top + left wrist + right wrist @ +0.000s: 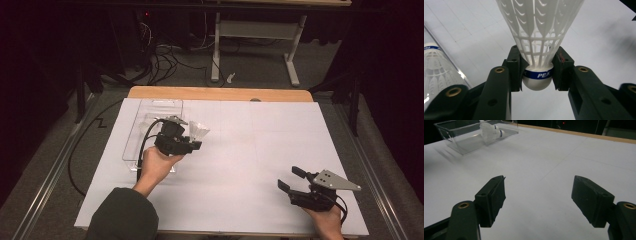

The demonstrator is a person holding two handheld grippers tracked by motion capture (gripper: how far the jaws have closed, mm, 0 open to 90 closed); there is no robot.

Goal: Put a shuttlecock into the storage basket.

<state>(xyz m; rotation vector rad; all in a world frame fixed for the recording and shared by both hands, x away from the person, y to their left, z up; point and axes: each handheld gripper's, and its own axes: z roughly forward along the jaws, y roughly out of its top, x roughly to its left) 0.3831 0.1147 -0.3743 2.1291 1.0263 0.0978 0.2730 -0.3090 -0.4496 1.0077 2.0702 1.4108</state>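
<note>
- A white sheet (pixel 240 165) covers the wooden table in front of you, and the room beyond its far edge is dark, with cables on the floor.
- Your left gripper (pixel 192 145) sits over the left part of the sheet, just beside the clear plastic box (pixel 150 112) at the far left.
- That gripper is pinching a white shuttlecock (pixel 539 50): the jaws press on either side of its neck, just above the rounded cork with the blue band, and the feather skirt fans away from you.
- In the high view the shuttlecock's skirt sticks out to the right of the gripper, held above the sheet.
- A second shuttlecock (pixel 490 132) lies on its side inside the box.
- Your right gripper (pixel 291 179) rests near the front right corner, well apart from the box, its jaws spread wide with nothing between them.
</note>
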